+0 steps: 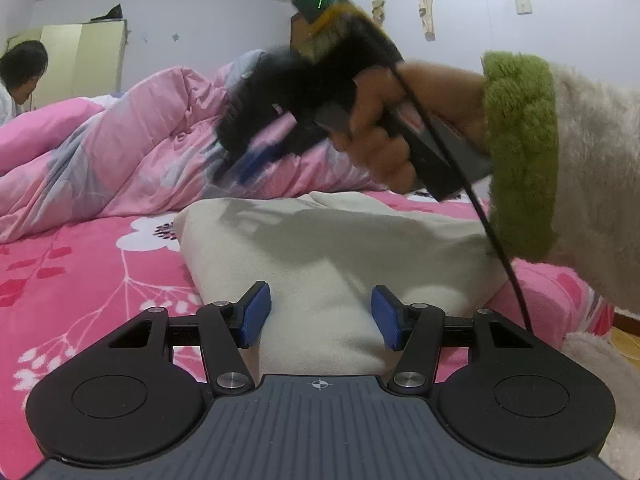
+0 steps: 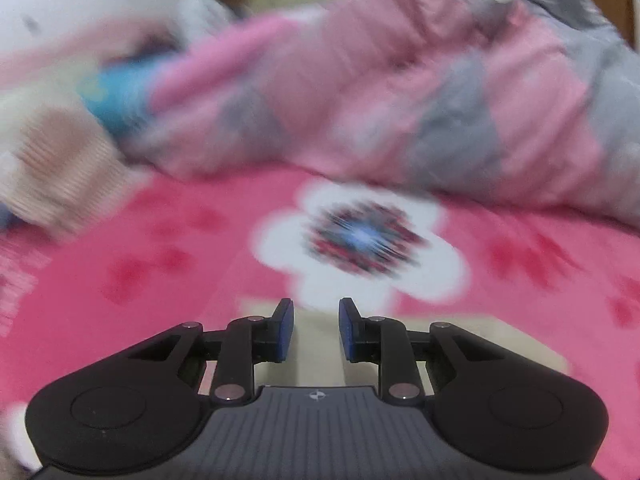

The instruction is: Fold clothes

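Note:
A cream garment (image 1: 320, 240) lies bunched on the pink flowered bedsheet (image 1: 80, 272). My left gripper (image 1: 320, 300) hovers low over its near end, open; the cloth spreads wider than the gap and the blue pads (image 1: 256, 316) do not press it. A hand in a green-cuffed fluffy sleeve (image 1: 520, 152) holds my right gripper (image 1: 236, 164) above the garment's far side, blurred. In the right wrist view my right gripper (image 2: 316, 308) has a narrow gap with nothing in it, above a cream cloth edge (image 2: 480, 336).
A crumpled pink and grey quilt (image 1: 140, 128) is heaped along the far side of the bed. Blurred striped beige (image 2: 60, 168) and blue (image 2: 120, 96) clothes lie at the left. A person (image 1: 20, 76) sits at the far left. The bed's right edge (image 1: 592, 320) is close.

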Demonstrator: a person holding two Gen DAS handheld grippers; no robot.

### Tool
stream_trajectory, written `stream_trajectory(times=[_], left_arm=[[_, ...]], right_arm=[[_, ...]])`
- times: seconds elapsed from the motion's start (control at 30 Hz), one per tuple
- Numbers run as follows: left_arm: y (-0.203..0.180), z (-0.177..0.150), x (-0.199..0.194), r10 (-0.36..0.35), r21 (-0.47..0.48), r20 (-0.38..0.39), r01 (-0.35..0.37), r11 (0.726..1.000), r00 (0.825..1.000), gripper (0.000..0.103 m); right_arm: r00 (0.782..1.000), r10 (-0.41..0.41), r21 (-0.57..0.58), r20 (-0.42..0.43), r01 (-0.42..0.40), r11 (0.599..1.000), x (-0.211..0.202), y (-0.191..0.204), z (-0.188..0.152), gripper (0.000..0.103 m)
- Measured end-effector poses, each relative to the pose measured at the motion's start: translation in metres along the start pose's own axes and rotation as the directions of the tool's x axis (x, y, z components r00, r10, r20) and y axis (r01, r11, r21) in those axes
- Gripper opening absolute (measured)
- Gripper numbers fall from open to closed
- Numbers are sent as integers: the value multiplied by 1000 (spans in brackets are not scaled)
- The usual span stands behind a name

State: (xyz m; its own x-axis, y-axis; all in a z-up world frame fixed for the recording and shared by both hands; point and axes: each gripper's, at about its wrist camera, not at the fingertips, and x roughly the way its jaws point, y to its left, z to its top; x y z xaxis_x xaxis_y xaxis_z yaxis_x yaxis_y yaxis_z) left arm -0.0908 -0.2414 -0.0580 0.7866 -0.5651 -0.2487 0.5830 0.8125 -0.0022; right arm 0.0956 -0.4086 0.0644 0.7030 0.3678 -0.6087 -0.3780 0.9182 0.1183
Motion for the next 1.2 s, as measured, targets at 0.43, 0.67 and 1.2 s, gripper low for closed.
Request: stream_trajectory(times=[0.43, 0.67, 1.2], left_arm=[[1, -3, -1, 8, -19, 15, -7, 1000, 1000, 57], [7, 3, -2, -22, -23, -13, 22, 1000, 1000, 58], [6, 8, -22, -28, 5, -50, 28, 1000, 998, 70]], right_arm=[[998, 37, -48, -44, -39, 998, 34, 13, -22, 31], [999, -16, -21, -47, 15, 1000, 46, 12, -38, 38], [985, -149, 147, 87, 135, 980, -57, -6, -125, 35]])
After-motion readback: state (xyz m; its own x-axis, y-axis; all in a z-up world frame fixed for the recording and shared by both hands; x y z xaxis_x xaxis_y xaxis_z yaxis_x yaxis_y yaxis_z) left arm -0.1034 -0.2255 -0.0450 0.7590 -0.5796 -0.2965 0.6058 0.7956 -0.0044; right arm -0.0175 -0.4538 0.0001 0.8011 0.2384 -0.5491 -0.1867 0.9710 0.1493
